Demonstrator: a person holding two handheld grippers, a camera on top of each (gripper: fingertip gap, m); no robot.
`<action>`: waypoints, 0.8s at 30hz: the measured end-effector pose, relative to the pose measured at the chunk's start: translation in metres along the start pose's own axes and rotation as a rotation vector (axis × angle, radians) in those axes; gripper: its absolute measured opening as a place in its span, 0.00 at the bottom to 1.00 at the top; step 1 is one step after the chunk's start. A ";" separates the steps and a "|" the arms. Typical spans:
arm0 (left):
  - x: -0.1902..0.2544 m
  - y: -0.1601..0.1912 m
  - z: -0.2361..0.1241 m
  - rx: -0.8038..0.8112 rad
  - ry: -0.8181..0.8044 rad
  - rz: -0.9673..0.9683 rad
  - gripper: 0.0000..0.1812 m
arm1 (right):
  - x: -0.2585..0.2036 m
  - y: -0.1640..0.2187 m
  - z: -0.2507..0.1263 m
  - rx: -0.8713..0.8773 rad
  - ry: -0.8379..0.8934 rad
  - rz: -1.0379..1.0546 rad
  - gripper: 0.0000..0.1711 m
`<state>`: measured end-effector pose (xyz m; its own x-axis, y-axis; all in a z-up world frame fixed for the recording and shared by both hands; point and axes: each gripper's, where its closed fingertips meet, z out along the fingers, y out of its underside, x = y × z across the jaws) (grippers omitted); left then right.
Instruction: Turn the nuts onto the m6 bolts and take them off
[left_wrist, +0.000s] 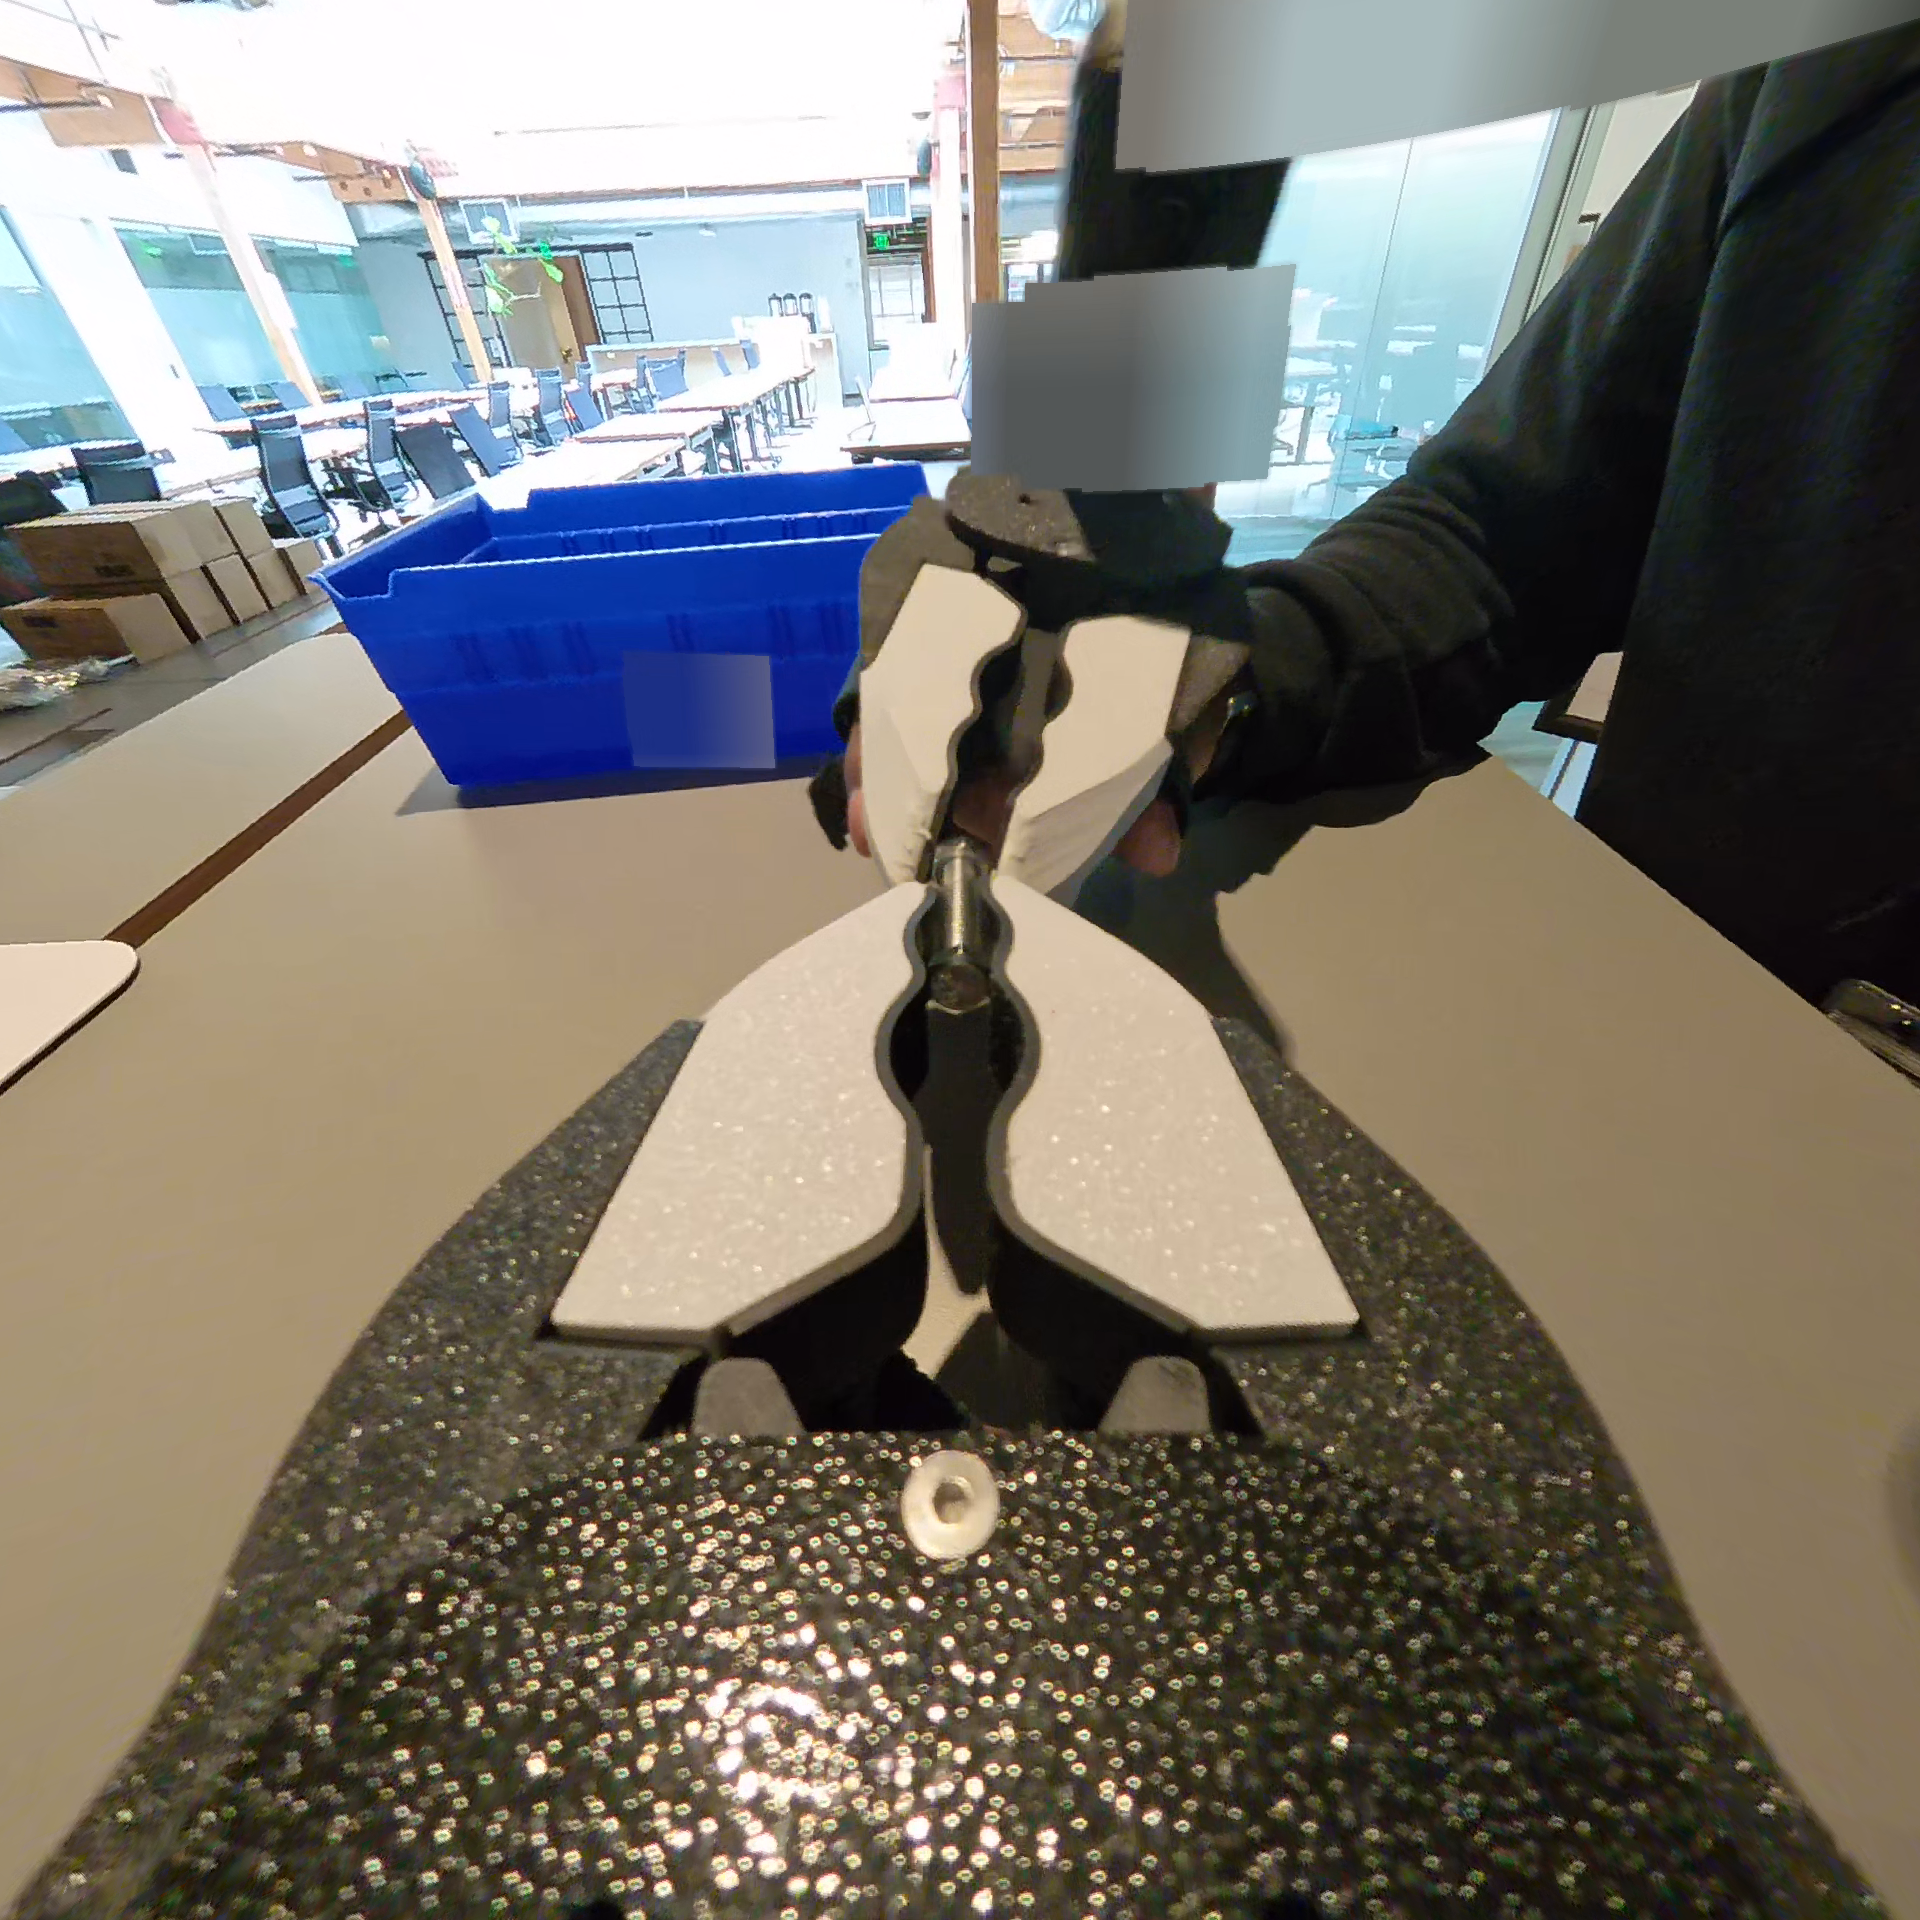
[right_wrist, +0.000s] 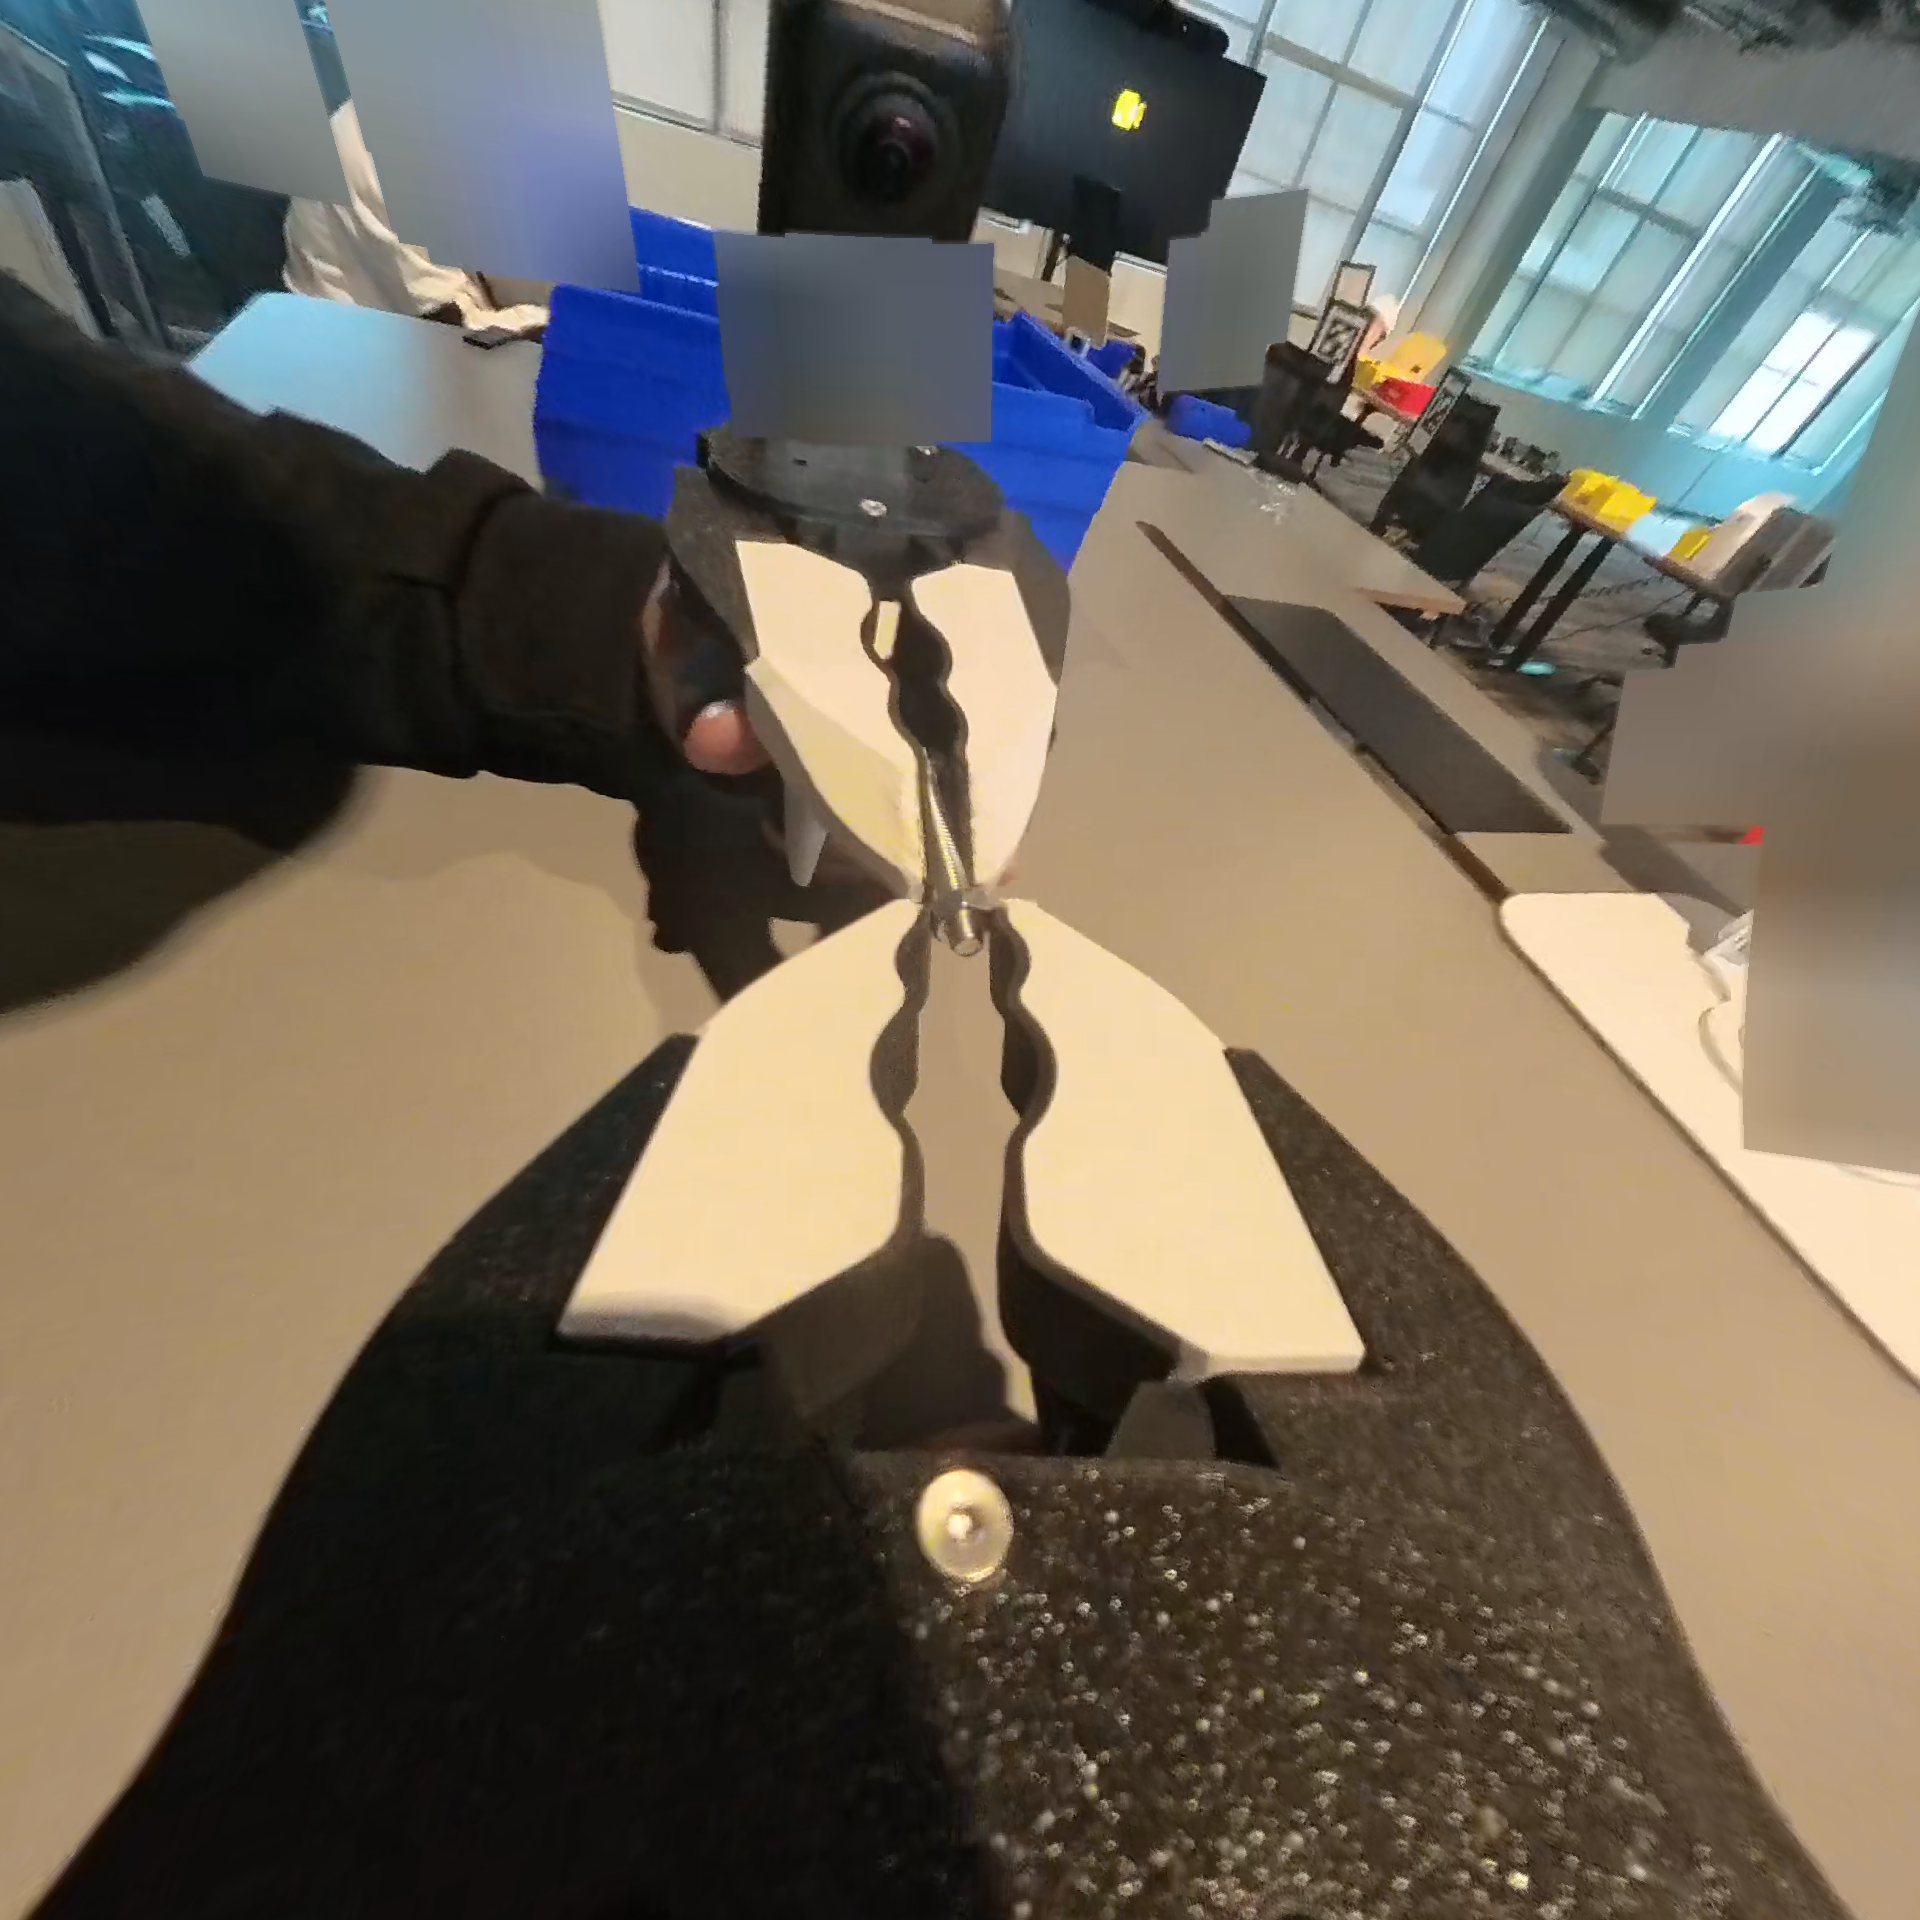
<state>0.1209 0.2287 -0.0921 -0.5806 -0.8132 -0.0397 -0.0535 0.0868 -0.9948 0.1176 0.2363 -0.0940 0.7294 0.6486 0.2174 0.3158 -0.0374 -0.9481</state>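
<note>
A steel M6 bolt (left_wrist: 957, 925) is held in the air above the grey table (left_wrist: 416, 1039) between the two grippers, which meet tip to tip. My left gripper (left_wrist: 958, 914) is shut on the bolt, with the bolt's head (left_wrist: 961, 985) sitting in the notch between its white fingers. My right gripper (right_wrist: 956, 912) is shut on the nut (right_wrist: 954, 906) on the bolt's threaded end (right_wrist: 966, 940). The nut also shows in the left wrist view (left_wrist: 951, 858), pinched by the right gripper (left_wrist: 961, 857). The threaded shaft (right_wrist: 940, 805) runs back into the left gripper (right_wrist: 951, 868).
A blue plastic bin (left_wrist: 582, 644) stands on the table behind the grippers; it also shows in the right wrist view (right_wrist: 608, 416). The person's black sleeves (left_wrist: 1558, 582) reach in from the side. A white board (left_wrist: 52, 997) lies at the left edge. Another white tabletop (right_wrist: 1621, 997) adjoins. The tips of both grippers are at nearly the same place.
</note>
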 end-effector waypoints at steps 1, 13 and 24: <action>0.001 0.000 0.000 0.000 0.002 0.004 0.03 | -0.001 0.000 0.000 -0.004 -0.037 0.063 0.06; 0.001 0.000 0.000 0.003 -0.001 0.010 0.03 | -0.005 0.006 -0.003 0.021 -0.354 0.616 0.18; 0.001 -0.002 -0.002 0.017 0.014 -0.015 0.03 | -0.001 -0.002 -0.006 0.029 -0.049 -0.043 0.16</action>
<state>0.1184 0.2286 -0.0901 -0.5910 -0.8063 -0.0232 -0.0490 0.0645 -0.9967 0.1197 0.2311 -0.0904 0.6848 0.6857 0.2467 0.3277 0.0126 -0.9447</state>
